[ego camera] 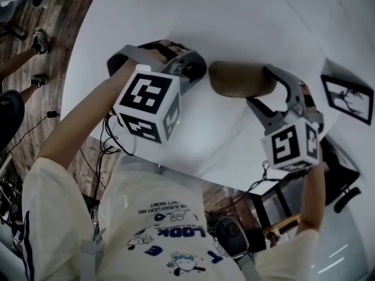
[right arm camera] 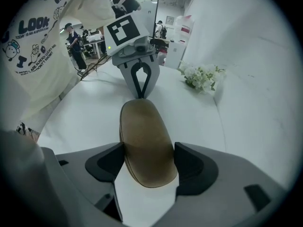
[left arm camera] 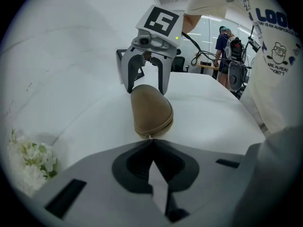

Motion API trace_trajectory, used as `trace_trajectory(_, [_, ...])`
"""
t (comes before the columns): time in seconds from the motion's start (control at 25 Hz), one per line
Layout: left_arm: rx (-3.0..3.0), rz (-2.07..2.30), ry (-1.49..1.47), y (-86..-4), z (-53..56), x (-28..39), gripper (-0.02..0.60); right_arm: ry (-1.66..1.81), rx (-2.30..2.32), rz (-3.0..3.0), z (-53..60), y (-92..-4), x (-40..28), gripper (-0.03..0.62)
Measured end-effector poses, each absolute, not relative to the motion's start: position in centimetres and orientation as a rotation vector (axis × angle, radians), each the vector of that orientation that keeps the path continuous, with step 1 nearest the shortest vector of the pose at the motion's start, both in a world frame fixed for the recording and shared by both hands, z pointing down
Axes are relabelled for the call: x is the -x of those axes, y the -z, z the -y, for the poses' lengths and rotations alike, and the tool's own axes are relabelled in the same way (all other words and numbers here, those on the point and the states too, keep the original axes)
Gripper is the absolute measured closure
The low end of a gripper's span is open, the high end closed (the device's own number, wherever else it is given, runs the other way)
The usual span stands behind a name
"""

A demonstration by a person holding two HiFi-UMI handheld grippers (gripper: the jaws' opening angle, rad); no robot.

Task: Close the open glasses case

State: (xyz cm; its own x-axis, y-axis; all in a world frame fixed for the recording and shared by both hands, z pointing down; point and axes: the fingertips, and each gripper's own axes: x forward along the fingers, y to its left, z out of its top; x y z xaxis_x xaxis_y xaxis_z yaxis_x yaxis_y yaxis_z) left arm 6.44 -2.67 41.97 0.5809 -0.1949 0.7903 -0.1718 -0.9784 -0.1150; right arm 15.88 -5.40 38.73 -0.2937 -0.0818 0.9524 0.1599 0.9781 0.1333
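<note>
- Your printed white shirt point(ego camera: 170, 233) sits closest under the head camera; both forearms reach out from it over the white table point(ego camera: 234, 16)
- Glasses case point(ego camera: 240, 79): brown, oval, lying flat on the table between your two grippers
- Long axis in the head view runs left to right, one rounded end toward each gripper
- In the right gripper view the case point(right arm camera: 144, 136) runs straight away along the jaws, its far end toward the opposite gripper
- In the left gripper view the case point(left arm camera: 151, 110) is seen end-on; the seam round its near end looks closed, no gap showing
- Left gripper point(left arm camera: 151, 138): jaws fully together with nothing between them, tips right at the near end of the case; touching or just short of it, cannot tell
- From above, your left gripper point(ego camera: 202, 72) meets the case's left end
- Right gripper point(right arm camera: 149, 160): jaws straddle the other end, one pad against each long side, clamped across the case's width
- From above, your right gripper point(ego camera: 272, 75) comes down steeply on the case's right end
- White flowers point(right arm camera: 201, 77) lie on the table well apart from the case
</note>
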Motion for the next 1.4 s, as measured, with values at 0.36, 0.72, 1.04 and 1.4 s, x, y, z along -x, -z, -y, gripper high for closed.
trace_trajectory(0.36, [2.843,-0.392,1.373,-41.7,-0.4,-8.1,0.583,0.184,-0.02,1.876,5.3,-39.5,-16.0,0.276])
trace_trajectory(0.72, [2.95,-0.718,1.357,-41.8,-1.5,-10.5,0.581,0.107,-0.135,1.84,5.2,-39.9,-16.2,0.276])
trace_trajectory(1.04, [2.997,-0.978,1.268,-40.9,0.3,-11.6,0.581,-0.141,-0.419,1.84,5.4,-39.2,-14.4,0.276])
trace_trajectory(1.4, [2.937,-0.785,1.315,-41.0,0.9,-6.6,0.582,-0.319,-0.498,1.975,3.7,-37.8,-14.6,0.276])
